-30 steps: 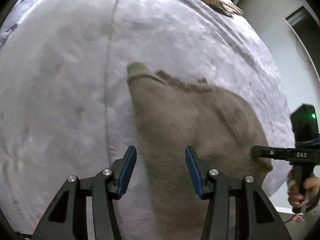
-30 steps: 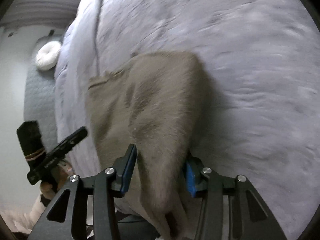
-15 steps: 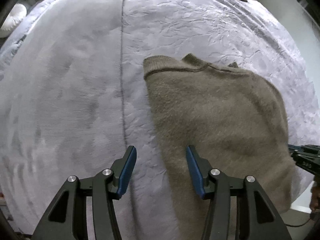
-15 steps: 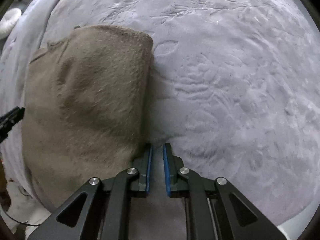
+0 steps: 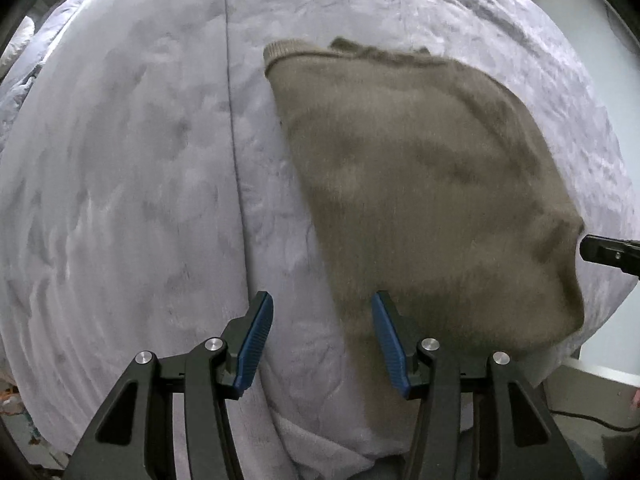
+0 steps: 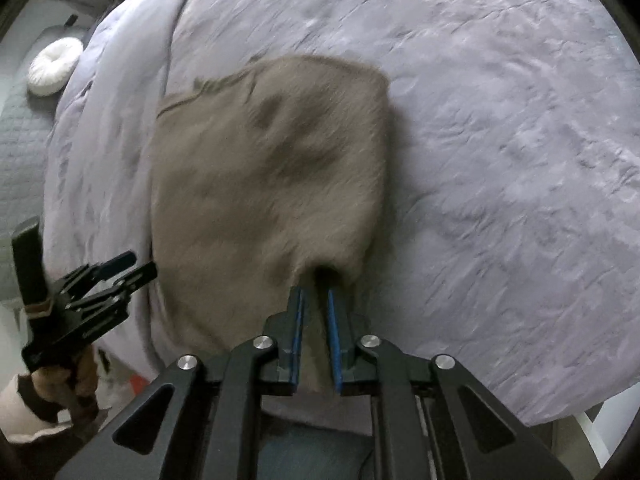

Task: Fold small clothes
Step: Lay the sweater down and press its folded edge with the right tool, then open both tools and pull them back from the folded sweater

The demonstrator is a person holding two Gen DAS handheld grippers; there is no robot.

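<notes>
A brown knit sweater point(image 5: 420, 184) lies flat on the lavender bed cover point(image 5: 120, 200). My left gripper point(image 5: 322, 336) hovers open over the sweater's left edge, which runs just inside its right finger; the pads are not pressing on it. In the right wrist view the sweater point(image 6: 264, 176) puckers toward my right gripper point(image 6: 314, 300). Its jaws are opening, but a fold of the sweater's near edge still fills the narrow gap between the pads. The left gripper point(image 6: 140, 264) shows there at the sweater's left, and the right gripper's tip point(image 5: 608, 252) at its right edge.
The bed cover point(image 6: 500, 160) has a long seam point(image 5: 236, 160) left of the sweater. A white round cushion point(image 6: 54, 66) lies on a grey quilted surface point(image 6: 16, 140) beyond the bed. The bed's near edge drops off under both grippers. A hand point(image 6: 60, 384) holds the left gripper.
The sweater went from hanging in the right gripper to lying flat. The right gripper shut narrow beside its corner, then moved onto its near edge. The left gripper shifted along the left edge.
</notes>
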